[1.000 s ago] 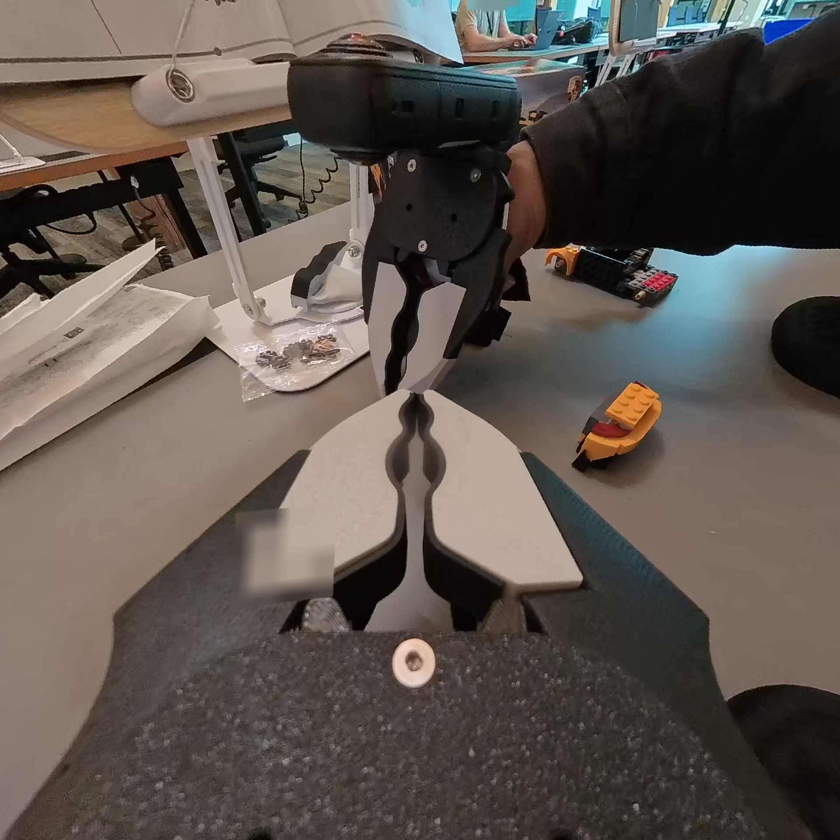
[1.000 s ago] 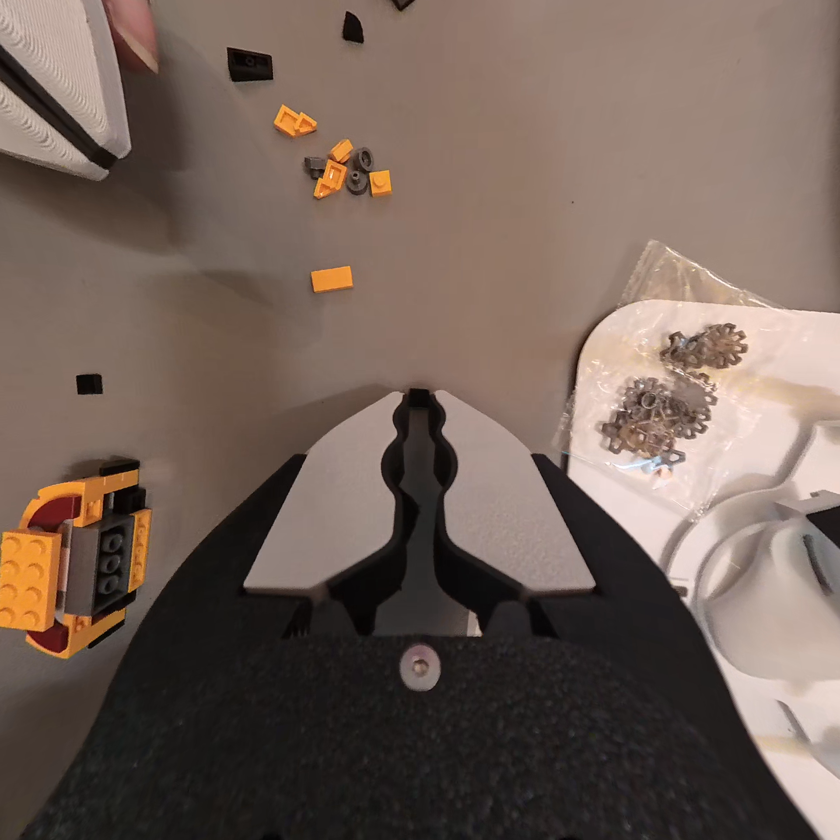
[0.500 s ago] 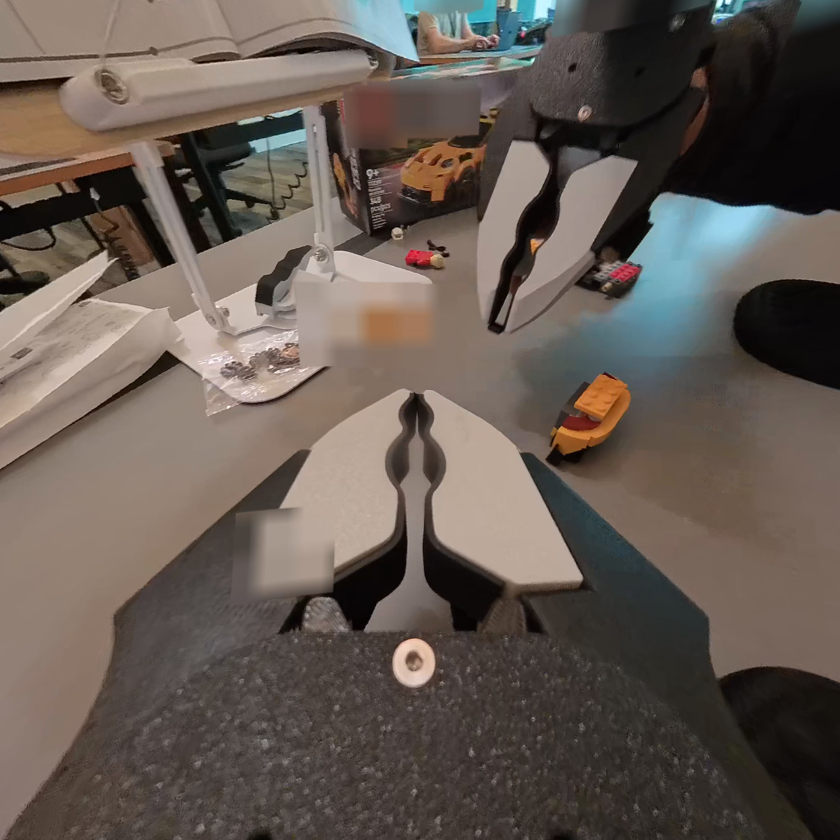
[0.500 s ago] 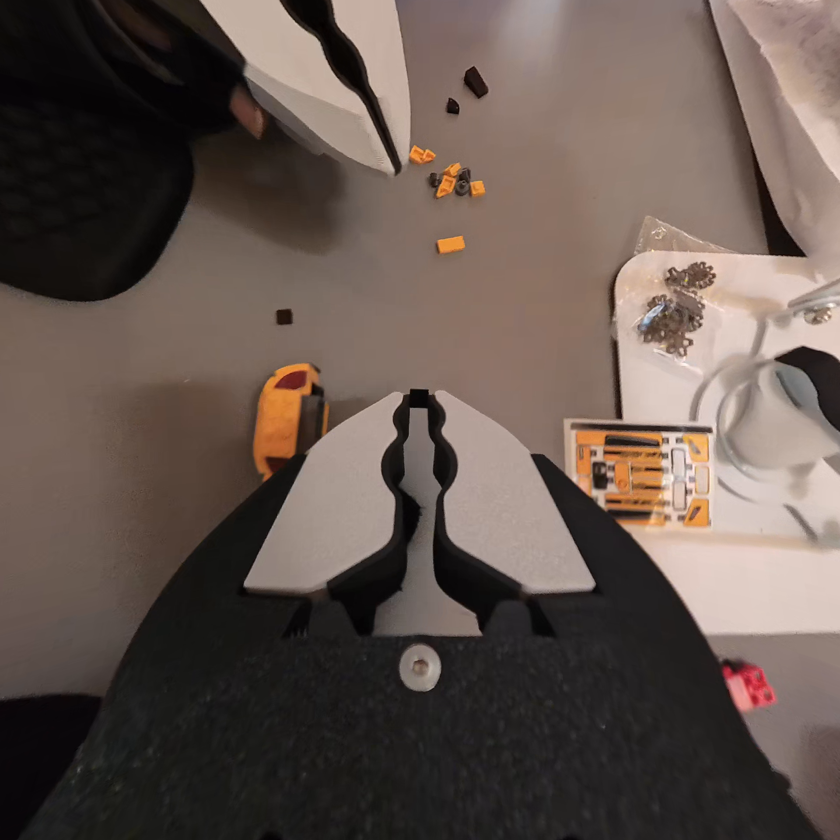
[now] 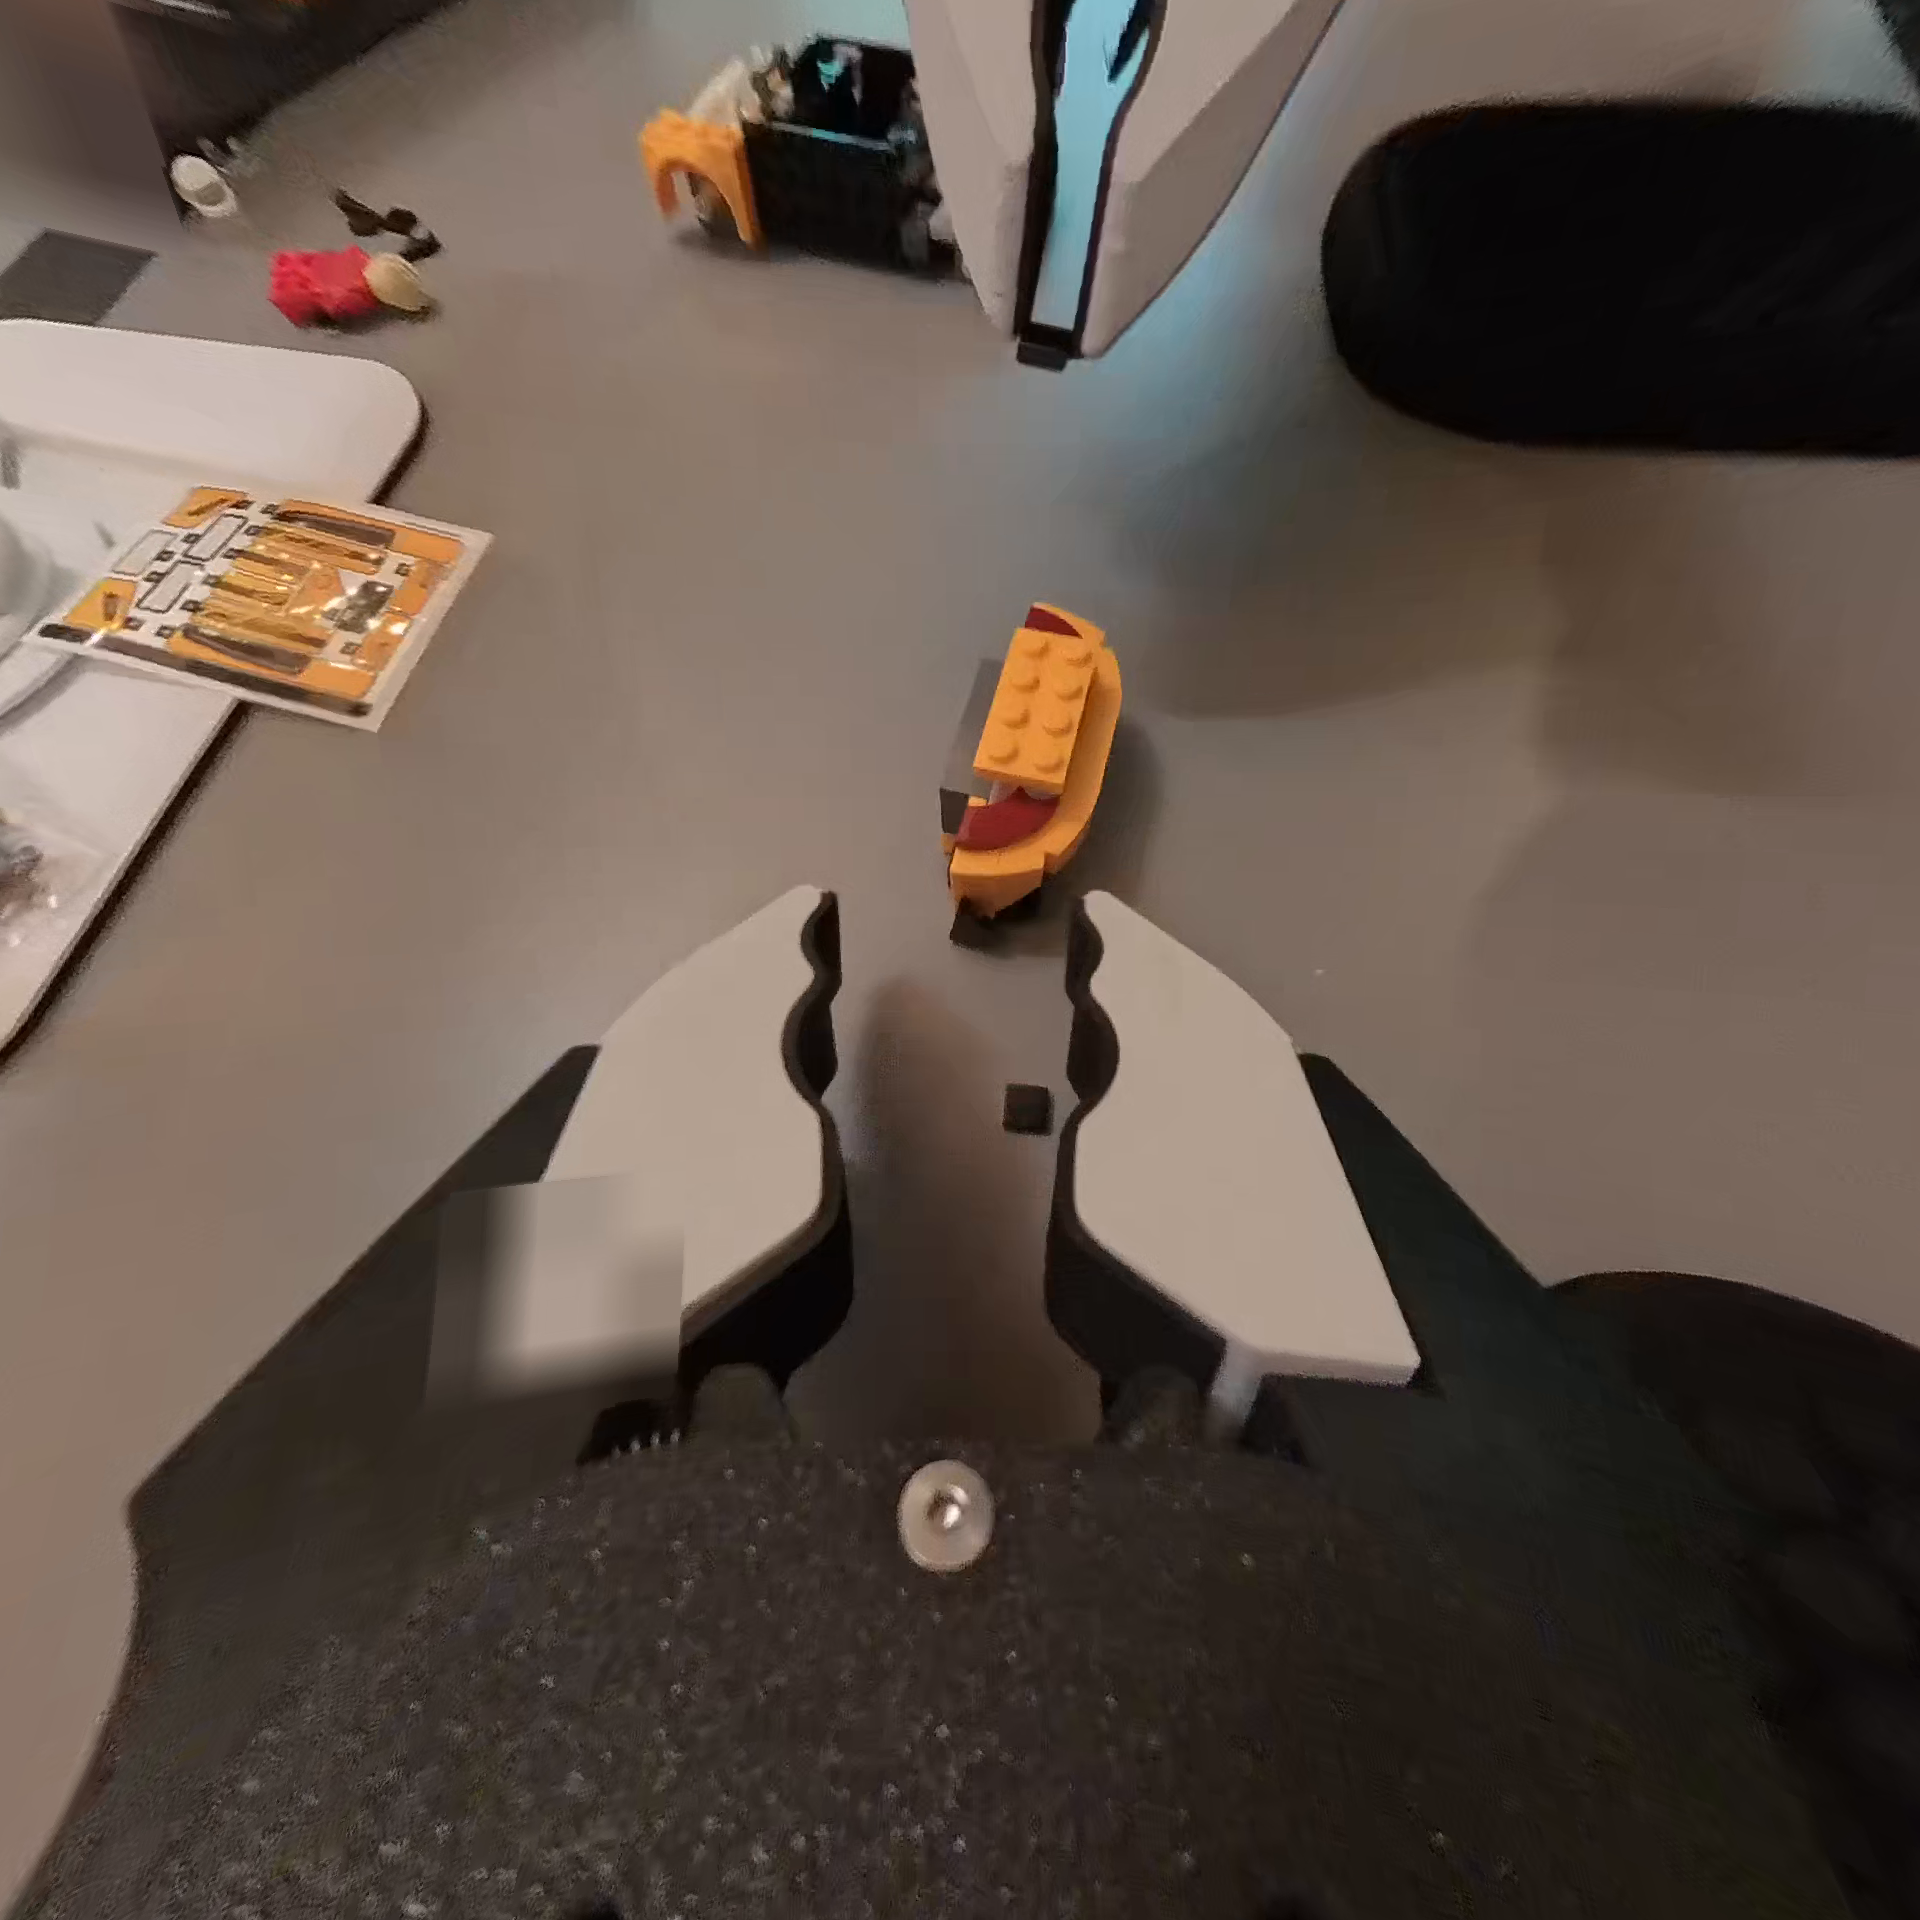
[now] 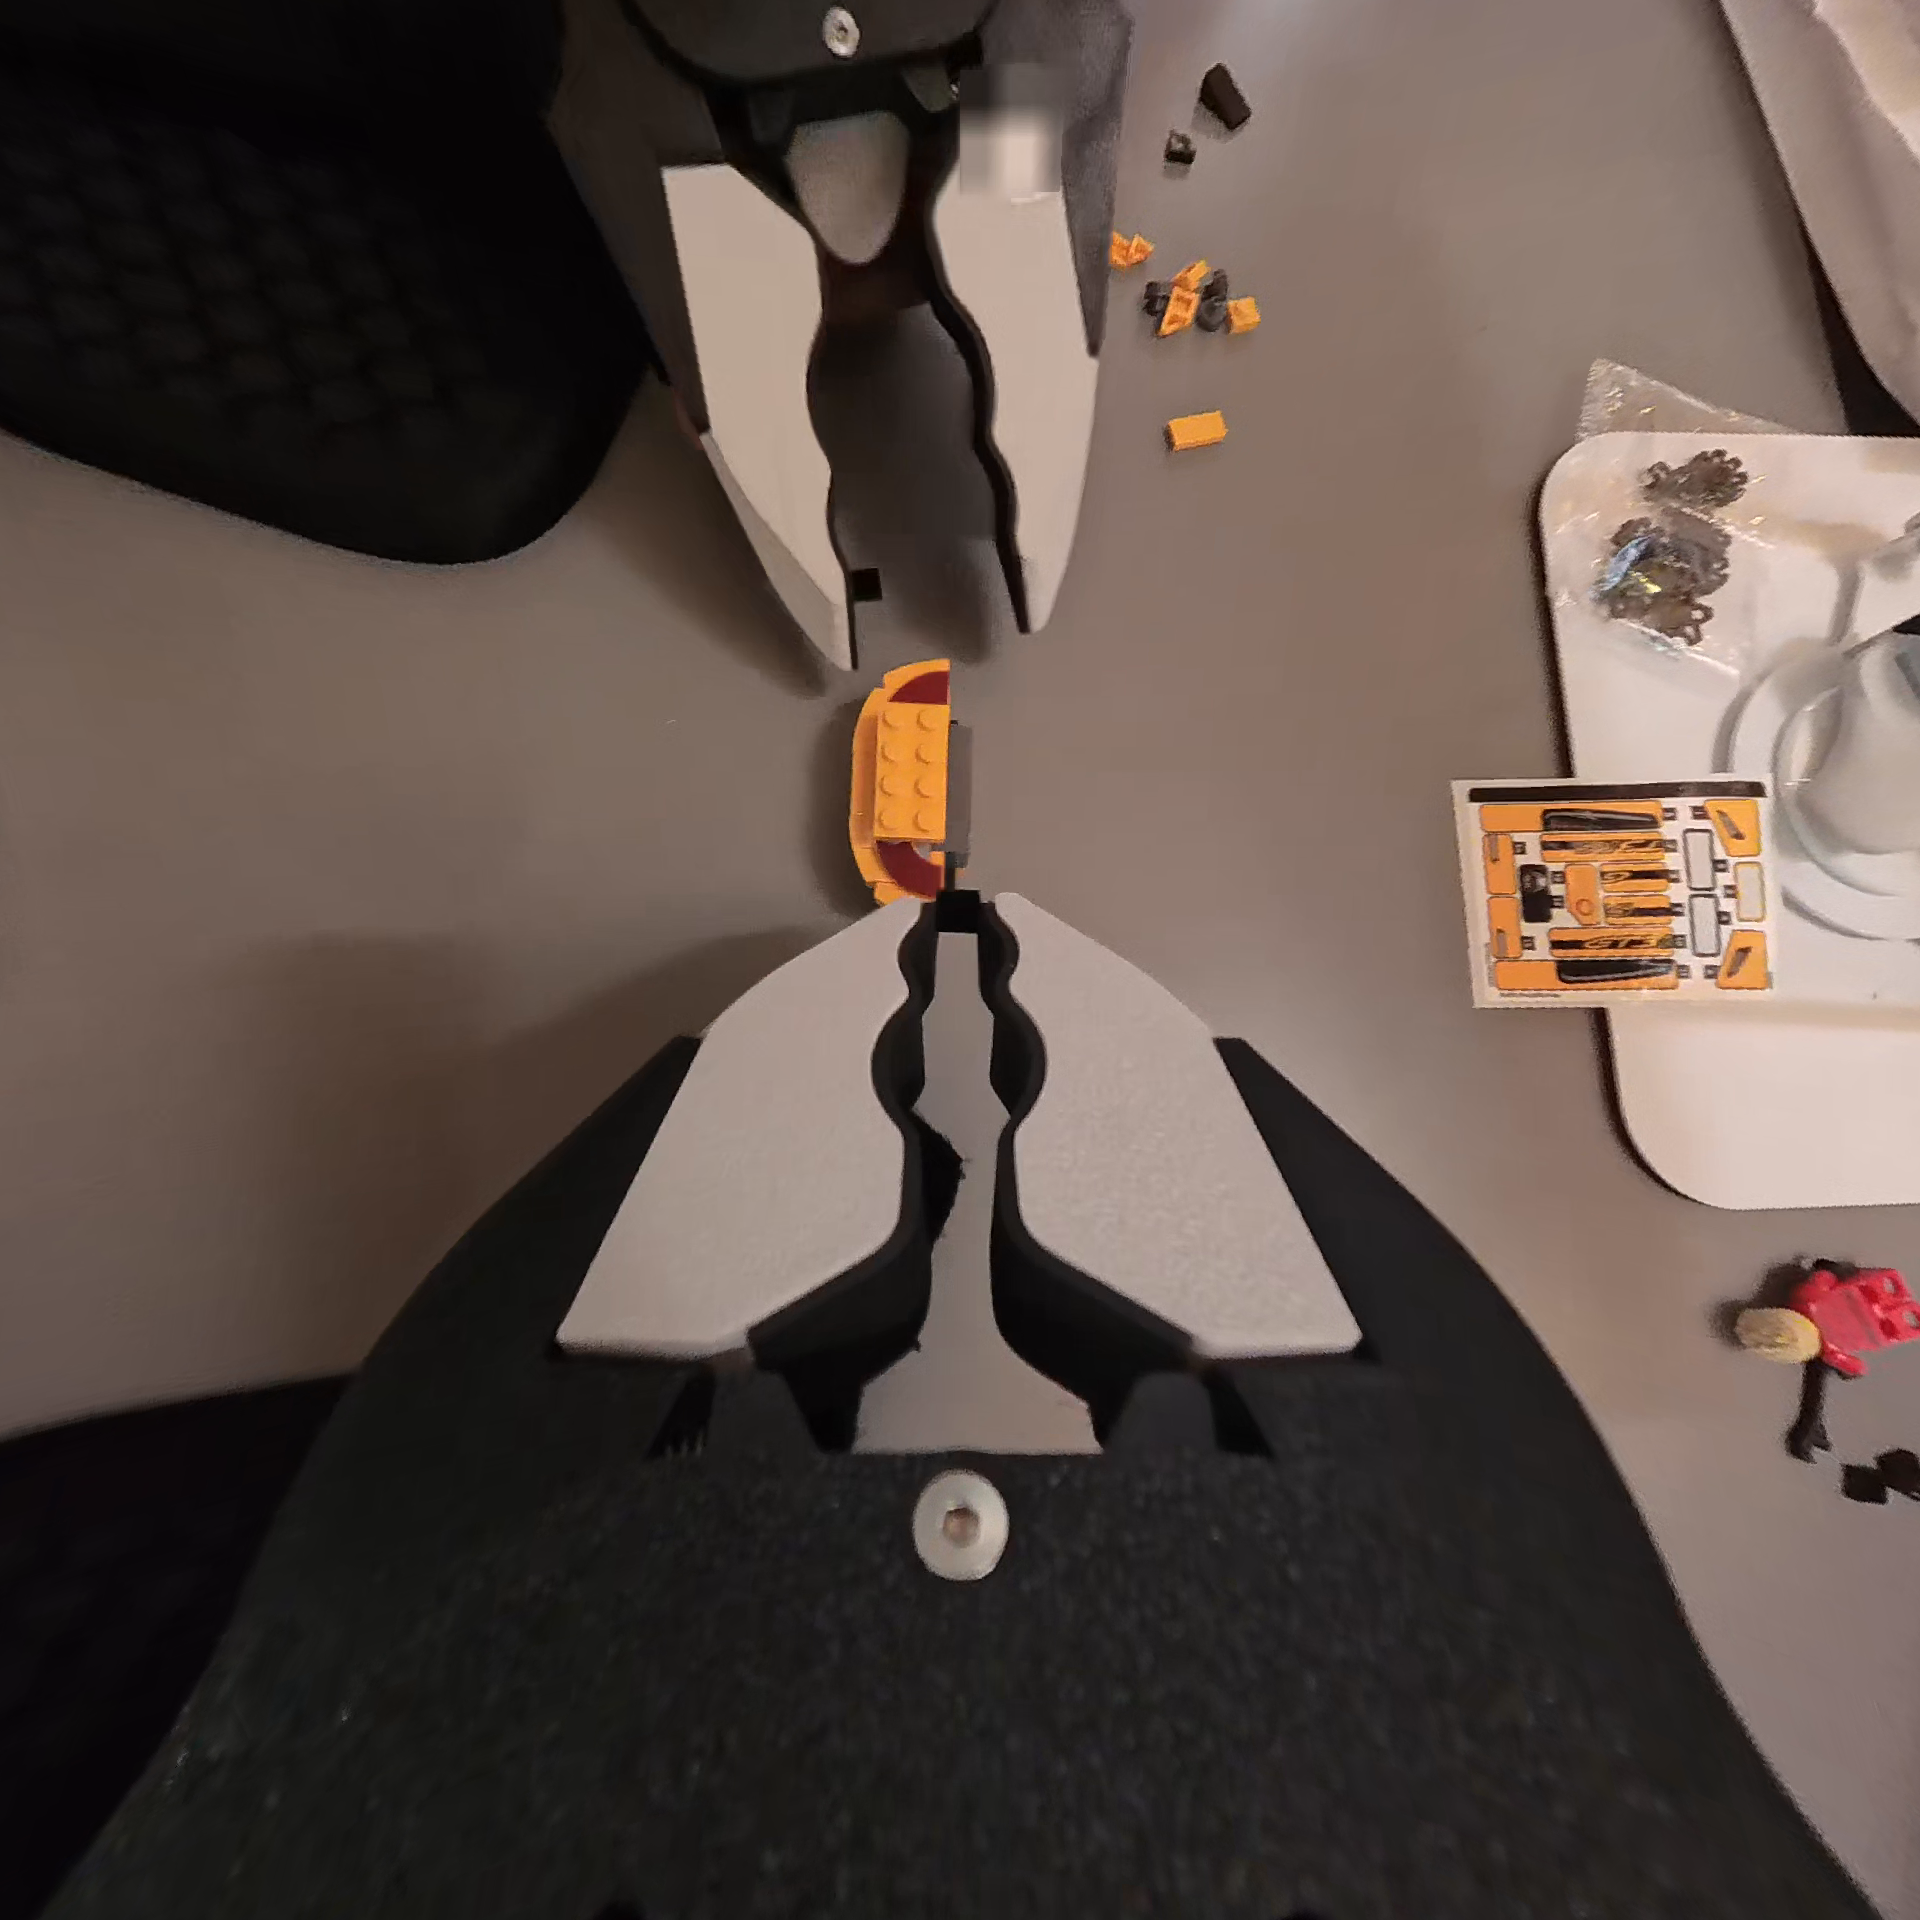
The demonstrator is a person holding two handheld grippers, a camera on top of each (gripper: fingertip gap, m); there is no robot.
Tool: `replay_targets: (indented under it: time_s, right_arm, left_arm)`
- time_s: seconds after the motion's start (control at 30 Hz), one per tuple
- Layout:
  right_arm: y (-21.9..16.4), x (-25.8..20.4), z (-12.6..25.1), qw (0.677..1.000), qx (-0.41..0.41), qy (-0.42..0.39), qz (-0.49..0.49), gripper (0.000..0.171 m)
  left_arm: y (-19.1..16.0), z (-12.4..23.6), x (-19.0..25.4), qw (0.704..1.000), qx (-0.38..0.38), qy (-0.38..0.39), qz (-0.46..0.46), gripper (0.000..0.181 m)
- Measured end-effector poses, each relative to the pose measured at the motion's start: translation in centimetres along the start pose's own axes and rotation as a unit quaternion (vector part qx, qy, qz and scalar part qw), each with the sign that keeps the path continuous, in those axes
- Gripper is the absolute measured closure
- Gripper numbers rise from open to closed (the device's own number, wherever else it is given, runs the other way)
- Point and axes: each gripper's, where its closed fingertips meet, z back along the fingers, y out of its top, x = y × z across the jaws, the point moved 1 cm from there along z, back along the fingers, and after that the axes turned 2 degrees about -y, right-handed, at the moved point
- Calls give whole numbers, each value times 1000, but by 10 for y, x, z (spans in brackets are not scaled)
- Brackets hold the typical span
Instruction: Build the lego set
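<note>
- The orange, dark red and grey brick sub-assembly (image 5: 1029, 769) lies on the grey tabletop (image 5: 675, 831) and serves as the landmark.
- The left hand-held gripper (image 5: 951, 914) is released: its jaws stand apart, tips just short of the near end of the sub-assembly, not touching it.
- A small black square brick (image 5: 1027, 1108) lies on the tabletop between the left jaws, nearer the right finger.
- The right hand-held gripper (image 6: 958, 914) is clenched on a small black brick (image 6: 958, 911) pinched at its fingertips, which sits right at the opposite end of the sub-assembly; contact cannot be told.
- Beside the sub-assembly, well apart, an orange and black sticker sheet (image 6: 1621, 902) lies partly on a white flat base plate (image 6: 1766, 1122).
- Loose orange and dark grey small bricks (image 6: 1195, 296) lie beyond the left hand-held gripper.
- A larger black and orange brick assembly (image 5: 800, 177) sits far beyond the sub-assembly.
- A red and tan brick figure (image 6: 1839, 1325) lies near the base plate.
</note>
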Motion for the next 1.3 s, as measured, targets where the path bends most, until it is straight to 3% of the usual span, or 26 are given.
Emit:
replay_targets:
  time_s: [0.13, 0.4, 1.3]
  right_arm:
    - [2, -5, -13, 1000, -15, 13, -1, 164]
    - [3, -8, -36, 998, -52, 45, 0, 164]
    - [-2, -14, -38, 993, -92, 76, 12, 163]
  left_arm:
    - [-1, -9, 4, 999, -22, -19, -18, 137]
    - [4, -21, 14, 998, -29, -27, -42, 153]
    - [5, -21, 20, 998, -27, -30, -47, 159]
